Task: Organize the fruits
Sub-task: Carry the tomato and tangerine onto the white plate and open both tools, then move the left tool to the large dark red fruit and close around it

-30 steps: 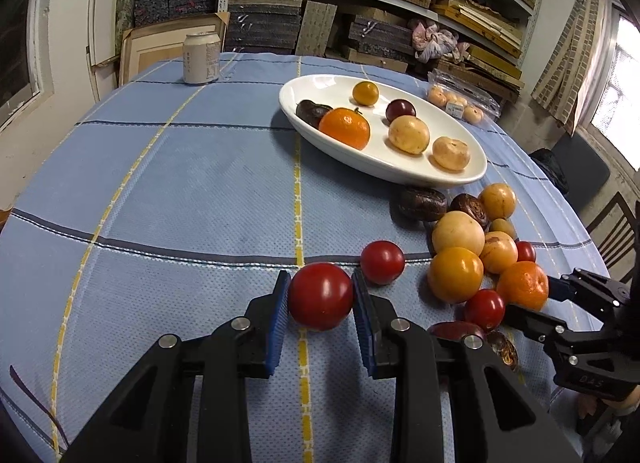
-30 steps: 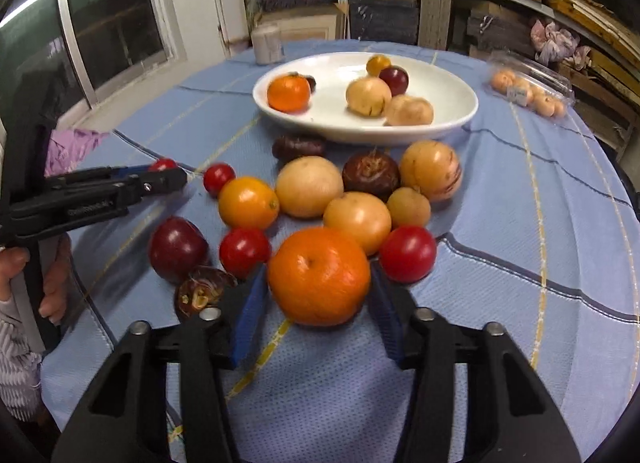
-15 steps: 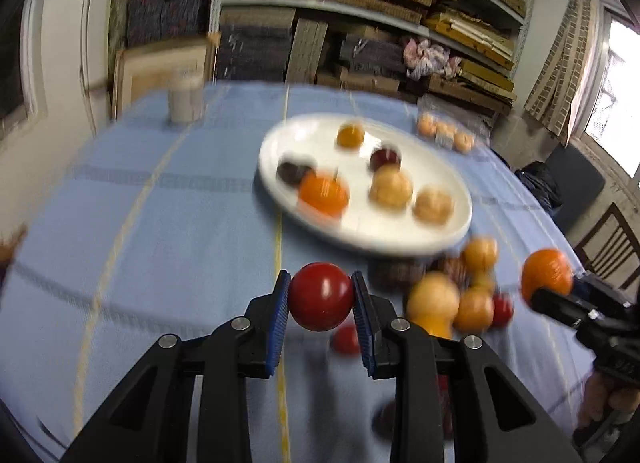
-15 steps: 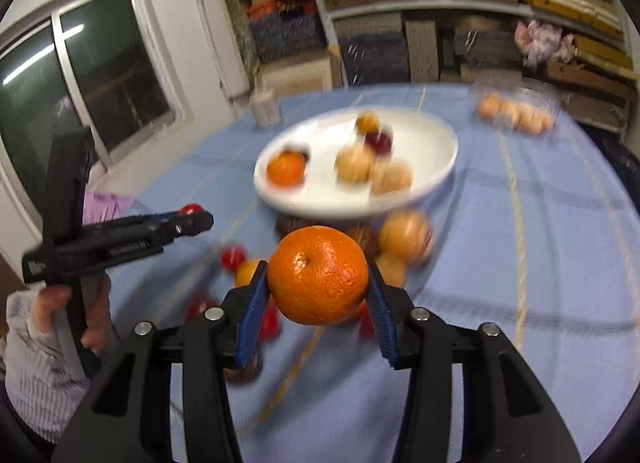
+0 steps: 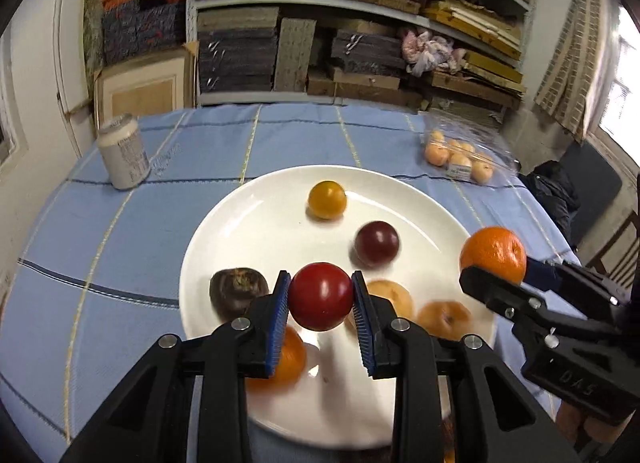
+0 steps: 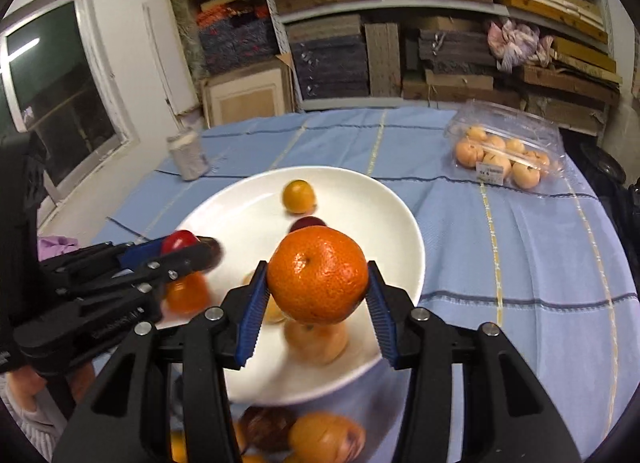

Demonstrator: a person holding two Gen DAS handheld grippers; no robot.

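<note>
Gripping a red tomato (image 5: 320, 296) btwn its blue pads, the left gripper (image 5: 320, 305) hangs over the near part of the white plate (image 5: 248, 219); tomato is off the plate, pinched at both sides. R gripper (image 6: 317, 283) is clenched on an orange (image 6: 317, 273), also in the air, over the plate's right half. On the plate, ahead of the L tongs: a yellow fruit (image 5: 327, 199) far, a dark plum (image 5: 376, 244) ahead-right, a brown fruit (image 5: 239, 292) just left of the L pad, an orange one (image 5: 290, 359) under the L finger, two tan fruits (image 5: 444, 319) right of the tomato. More fruit (image 6: 326, 437) lies on the blue cloth (image 5: 120, 263) below the R tongs, blurred. Far left of both tongs stands a can (image 5: 124, 157); far right, a clear box of small fruit (image 6: 505, 152).
</note>
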